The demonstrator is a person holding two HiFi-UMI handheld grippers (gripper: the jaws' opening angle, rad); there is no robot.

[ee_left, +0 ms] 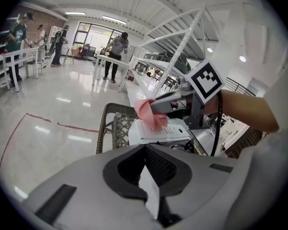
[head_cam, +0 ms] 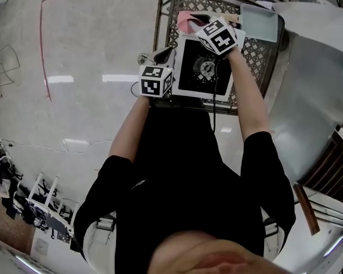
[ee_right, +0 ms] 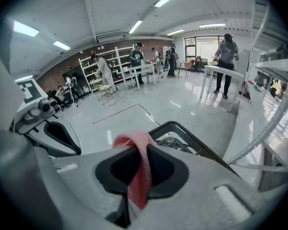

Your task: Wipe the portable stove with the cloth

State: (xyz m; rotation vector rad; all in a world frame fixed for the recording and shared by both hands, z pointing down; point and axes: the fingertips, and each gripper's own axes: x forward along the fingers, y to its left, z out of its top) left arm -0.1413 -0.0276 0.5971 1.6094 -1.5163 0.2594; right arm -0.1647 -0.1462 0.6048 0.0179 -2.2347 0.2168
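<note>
The white rectangular portable stove [head_cam: 194, 76], with a black pan around its round metal burner [head_cam: 207, 67], lay flat on the brown lattice-topped wicker table [head_cam: 158, 21] directly in front of the person. Its long axis seemed to run away from the person toward the table's far rim, slightly skewed, with a printed white panel at the far end. That end was partly covered, so this was a judgement. Over that panel hung the pink mesh-weave cloth [ee_left: 149, 111]. A narrow fold of it was clamped between the closed pads of the right gripper [ee_right: 137, 145], and the rest was bunched over the tips. Its loose end was at or just on the panel; contact could not be settled. The left gripper [ee_left: 145, 150] sat beside the stove's near left edge with its jaws drawn together at the tips. A white sliver showed in the gap behind them, and whether that was the stove's edge could not be told. The likeliest trouble was the thin pinch, since a drag across the panel could pull the fold out of the pads. With so little cloth below the tips, the hard jaws might scrape the white top instead of wiping it. A sideways push could slide the stove on the open lattice if nothing braced it. The black cable [head_cam: 214, 110] trailing from the right gripper across the stove could catch on the burner.
</note>
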